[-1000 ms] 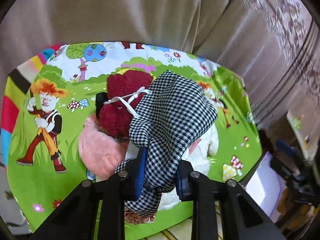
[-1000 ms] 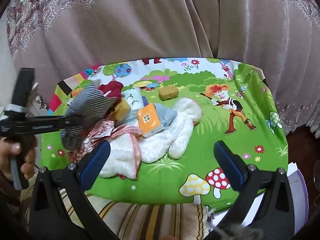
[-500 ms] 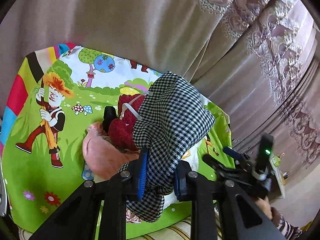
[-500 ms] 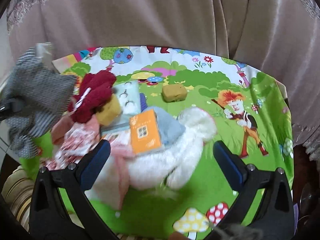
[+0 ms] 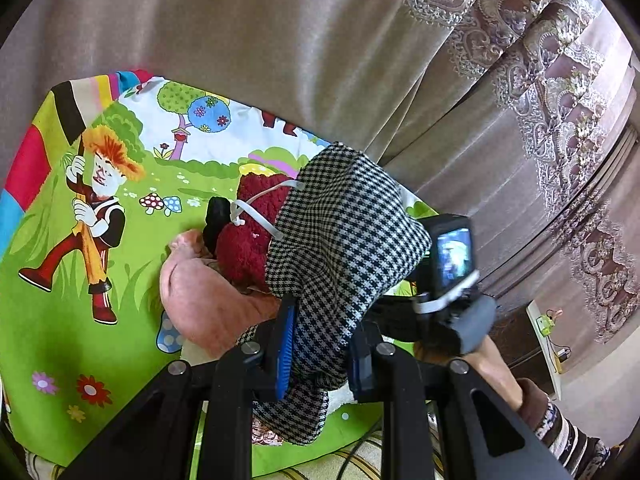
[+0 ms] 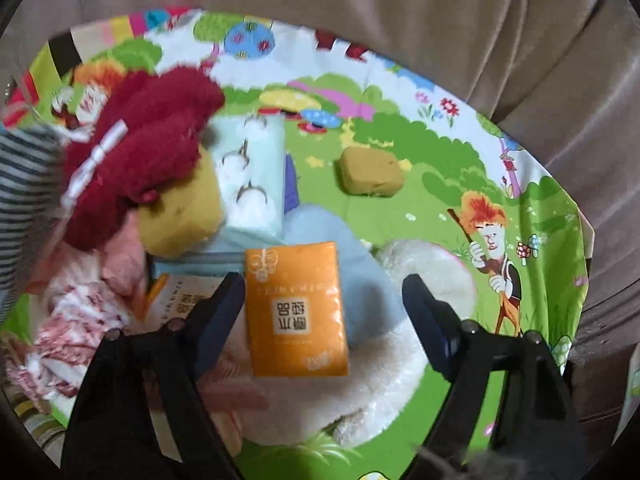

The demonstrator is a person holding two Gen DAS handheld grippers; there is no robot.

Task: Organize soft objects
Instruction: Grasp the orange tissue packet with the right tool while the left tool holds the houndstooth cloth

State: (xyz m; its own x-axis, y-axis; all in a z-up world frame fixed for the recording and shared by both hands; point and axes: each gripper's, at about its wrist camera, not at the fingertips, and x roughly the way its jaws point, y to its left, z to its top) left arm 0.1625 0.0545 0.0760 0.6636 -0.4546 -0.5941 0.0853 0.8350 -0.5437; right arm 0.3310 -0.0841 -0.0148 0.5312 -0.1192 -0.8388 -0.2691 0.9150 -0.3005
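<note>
Orange packet (image 6: pixel 296 308) lies straight ahead between your right gripper (image 6: pixel 324 312) jaws, which have just been closing but aren't touching it, long side pointing away from you.

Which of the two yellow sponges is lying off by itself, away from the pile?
The far sponge, alone on the bare cartoon cloth. The other sponge is wedged in the pile beneath the dark red knit.

Surface (image 6: pixel 440 208) is covered by a bright cartoon-print cloth (image 5: pixel 132 264), green with mushrooms, flowers and a red-haired figure. Lying on it: one tan sponge block (image 6: pixel 370 174) alone near the far edge, well apart from a white fluffy piece (image 6: pixel 384 364) and a pink plush item (image 5: pixel 208 300) in the pile.
</note>
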